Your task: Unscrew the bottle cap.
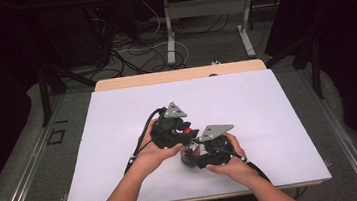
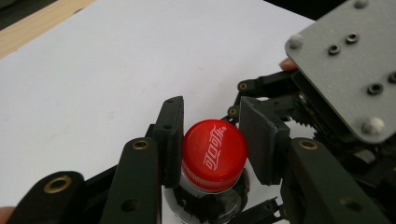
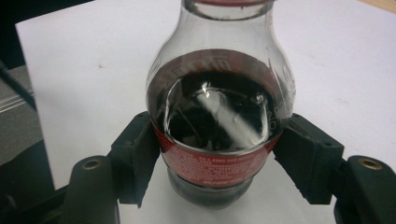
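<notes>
A counter (image 1: 114,82) with a pale wooden top is seen from above; its wood is left bare only as a strip along the far edge. The rest of the top is covered by a large white sheet (image 1: 247,103), laid flat and reaching the near edge. A small cola bottle (image 3: 219,116) with dark drink is stood upright on the sheet, near the middle of its near half. The counter is placed on a grey floor (image 1: 33,171).
</notes>
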### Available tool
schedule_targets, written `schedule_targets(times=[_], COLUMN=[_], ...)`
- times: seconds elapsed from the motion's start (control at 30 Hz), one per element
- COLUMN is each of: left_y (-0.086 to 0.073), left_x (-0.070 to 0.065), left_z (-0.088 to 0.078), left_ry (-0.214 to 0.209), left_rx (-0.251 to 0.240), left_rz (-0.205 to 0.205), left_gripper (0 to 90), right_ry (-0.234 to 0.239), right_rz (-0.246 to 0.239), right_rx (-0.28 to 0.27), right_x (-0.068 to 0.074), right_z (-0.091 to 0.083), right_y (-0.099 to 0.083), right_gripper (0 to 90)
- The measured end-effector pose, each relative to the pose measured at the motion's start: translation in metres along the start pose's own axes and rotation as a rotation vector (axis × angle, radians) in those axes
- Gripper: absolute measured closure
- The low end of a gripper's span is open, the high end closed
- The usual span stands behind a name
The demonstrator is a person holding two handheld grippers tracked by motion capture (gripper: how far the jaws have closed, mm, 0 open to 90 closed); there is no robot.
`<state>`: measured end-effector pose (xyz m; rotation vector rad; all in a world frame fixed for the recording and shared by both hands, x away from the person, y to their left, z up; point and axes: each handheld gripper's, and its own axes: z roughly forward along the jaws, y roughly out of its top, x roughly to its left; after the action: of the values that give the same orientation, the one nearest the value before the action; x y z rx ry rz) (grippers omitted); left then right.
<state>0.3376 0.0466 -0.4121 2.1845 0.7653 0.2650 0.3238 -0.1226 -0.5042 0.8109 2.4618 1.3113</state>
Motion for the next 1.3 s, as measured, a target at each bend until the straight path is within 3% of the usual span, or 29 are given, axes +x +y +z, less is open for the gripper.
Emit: schedule_targets(times=[0.17, 0.2, 0.37, 0.5, 0.57, 0.63, 0.8, 0.83, 0.9, 0.93, 1.07, 1.13, 1.2, 1.3], left_y=[0.001, 0.002, 0.002, 0.002, 0.003, 0.003, 0.004, 0.005, 0.006, 0.006, 0.005, 0.003, 0.000, -0.004], left_x=[-0.010, -0.009, -0.013, -0.013, -0.011, -0.008, 0.000, 0.002, 0.008, 0.009, 0.021, 0.025, 0.030, 0.034], left_z=[0.003, 0.003, 0.005, 0.005, 0.005, 0.006, -0.002, -0.005, -0.009, -0.011, -0.014, -0.014, -0.014, -0.012], left_ry=[0.089, 0.101, 0.142, 0.150, 0.136, 0.122, 0.030, 0.011, -0.067, -0.093, -0.176, -0.195, -0.239, -0.308], left_rx=[-0.020, -0.012, -0.022, -0.016, -0.011, -0.014, -0.044, -0.043, -0.035, -0.040, -0.006, -0.001, 0.009, -0.003], left_rz=[-0.095, -0.091, -0.191, -0.197, -0.206, -0.190, -0.130, -0.111, -0.073, -0.074, 0.014, 0.014, 0.034, 0.027], left_gripper=[61.6, 61.7, 61.7, 61.6, 61.3, 52.0, 44.3, 43.0, 42.7, 42.7, 43.7, 43.9, 46.6, 51.0], right_ry=[-0.022, -0.012, -0.031, -0.024, -0.027, -0.025, -0.002, 0.004, 0.019, 0.027, 0.049, 0.066, 0.078, 0.097], right_rz=[0.011, 0.014, 0.017, 0.014, 0.015, 0.014, 0.025, 0.020, 0.017, 0.014, 0.000, -0.005, -0.010, -0.022], right_rx=[-0.010, 0.004, -0.009, -0.002, -0.011, -0.012, 0.003, -0.014, -0.013, -0.017, -0.029, -0.033, -0.038, -0.031], right_x=[-0.001, -0.001, -0.001, -0.002, -0.002, -0.003, -0.003, -0.003, -0.004, -0.004, -0.003, -0.002, -0.002, -0.002], right_z=[0.000, -0.001, 0.000, 0.001, 0.002, 0.002, 0.000, 0.000, -0.001, -0.001, -0.001, -0.001, -0.002, -0.002], right_y=[-0.001, 0.000, -0.001, -0.001, -0.002, -0.002, -0.001, -0.002, -0.002, -0.002, -0.002, -0.001, -0.001, -0.001], right_gripper=[32.8, 32.8, 32.8, 32.7, 32.7, 32.7, 32.7, 32.7, 32.7, 32.7, 32.7, 32.7, 32.7, 32.7])
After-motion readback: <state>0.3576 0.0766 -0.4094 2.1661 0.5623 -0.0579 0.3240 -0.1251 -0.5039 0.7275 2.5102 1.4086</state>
